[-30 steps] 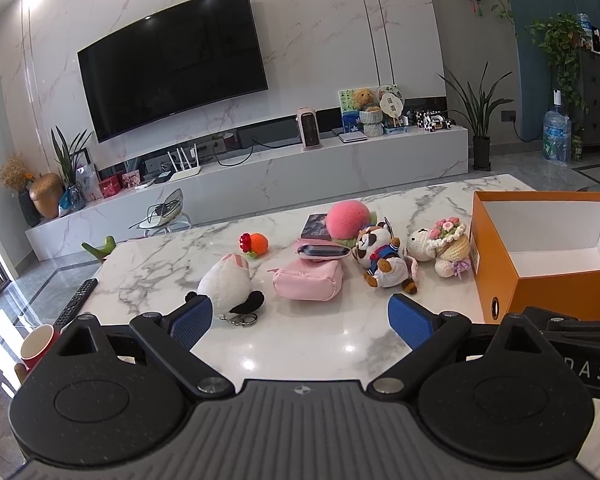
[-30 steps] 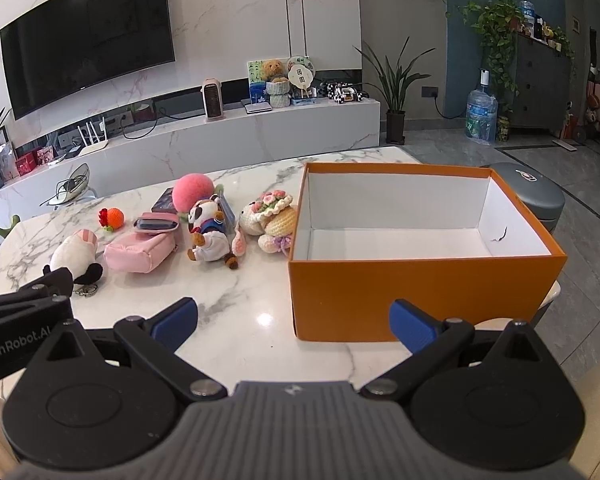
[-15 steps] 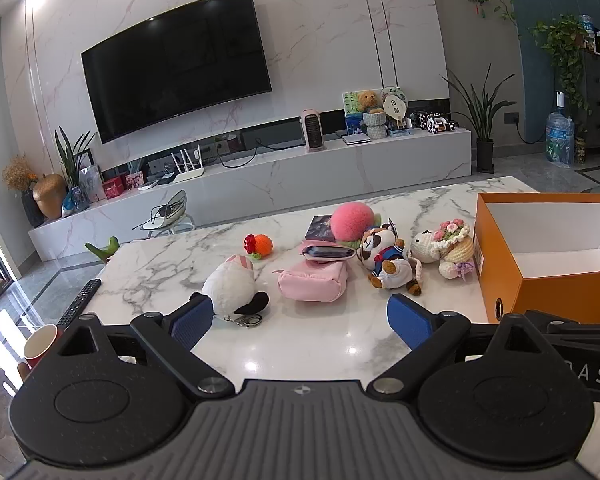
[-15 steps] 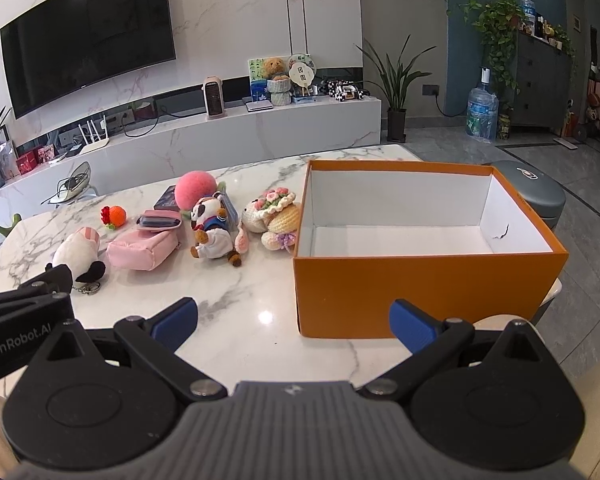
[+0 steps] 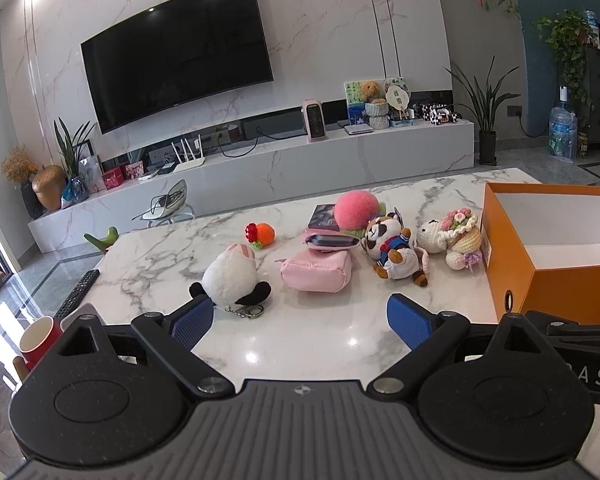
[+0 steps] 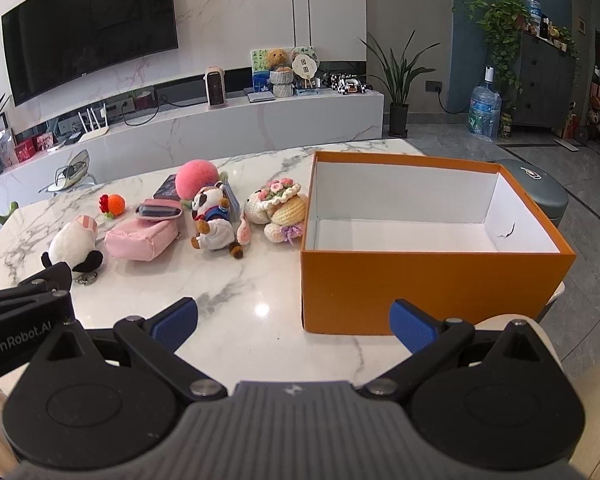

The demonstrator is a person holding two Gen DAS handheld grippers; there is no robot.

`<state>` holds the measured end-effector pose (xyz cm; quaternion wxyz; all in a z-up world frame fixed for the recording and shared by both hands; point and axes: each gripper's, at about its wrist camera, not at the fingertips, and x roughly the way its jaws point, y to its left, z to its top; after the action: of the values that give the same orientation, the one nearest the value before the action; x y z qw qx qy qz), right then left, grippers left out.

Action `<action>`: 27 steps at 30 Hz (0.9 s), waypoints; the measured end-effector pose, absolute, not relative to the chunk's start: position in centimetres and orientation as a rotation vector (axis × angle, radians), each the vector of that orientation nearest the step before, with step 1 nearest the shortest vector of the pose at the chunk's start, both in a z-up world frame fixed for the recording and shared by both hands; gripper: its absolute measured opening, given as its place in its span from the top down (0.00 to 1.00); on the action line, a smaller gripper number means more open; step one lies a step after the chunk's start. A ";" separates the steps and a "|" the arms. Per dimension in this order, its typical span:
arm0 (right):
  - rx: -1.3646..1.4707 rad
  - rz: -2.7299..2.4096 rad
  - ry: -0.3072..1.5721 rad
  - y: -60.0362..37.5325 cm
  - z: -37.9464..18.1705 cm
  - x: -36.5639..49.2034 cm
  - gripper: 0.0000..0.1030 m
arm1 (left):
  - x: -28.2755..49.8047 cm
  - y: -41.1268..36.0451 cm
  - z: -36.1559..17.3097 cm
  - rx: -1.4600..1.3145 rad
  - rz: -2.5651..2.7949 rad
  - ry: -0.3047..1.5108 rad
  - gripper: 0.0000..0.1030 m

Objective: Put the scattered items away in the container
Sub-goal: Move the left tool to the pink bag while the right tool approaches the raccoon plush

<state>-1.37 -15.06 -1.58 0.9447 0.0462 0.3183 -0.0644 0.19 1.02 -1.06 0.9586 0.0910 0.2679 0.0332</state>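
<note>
An empty orange box (image 6: 432, 284) with a white inside stands on the marble table (image 6: 236, 292) at the right; it also shows in the left wrist view (image 5: 556, 284). Left of it lie a crocheted doll (image 6: 278, 210), a panda plush (image 6: 214, 222), a pink pouch (image 6: 142, 238) with a dark case (image 6: 158, 211) on it, a pink ball (image 6: 196, 178), a white plush keychain (image 5: 236, 278) and a small orange toy (image 5: 262, 234). My left gripper (image 5: 300, 322) is open and empty, near the keychain plush. My right gripper (image 6: 294, 322) is open and empty, before the box.
A small dark book (image 5: 323, 216) lies behind the pink ball. A red mug (image 5: 40, 340) and a remote control (image 5: 78, 293) sit at the table's left edge. A grey bin (image 6: 540, 192) stands beyond the box. A TV and low cabinet line the far wall.
Both grippers have crept slightly forward and to the left, so the toys sit a little further right in each view. Nothing on the table has moved.
</note>
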 end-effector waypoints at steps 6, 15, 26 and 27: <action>0.082 -0.130 0.677 -14.7 -2.2 -0.5 0.00 | 1.1 1.5 -2.0 0.178 0.065 0.575 0.00; 0.064 -0.127 0.744 -14.0 -4.0 1.7 0.00 | 3.1 2.5 -4.1 0.163 0.065 0.645 0.00; 0.022 -0.089 0.768 -12.2 -5.6 5.0 0.00 | 6.2 5.2 -5.9 0.070 0.078 0.706 0.00; 0.011 -0.084 0.758 -12.0 -5.5 5.3 0.00 | 6.5 5.6 -5.9 0.058 0.078 0.711 0.00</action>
<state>5.27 -11.96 -5.51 0.9282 0.0055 0.3698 -0.0408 6.53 5.55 -5.89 0.9364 0.0285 0.3478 0.0380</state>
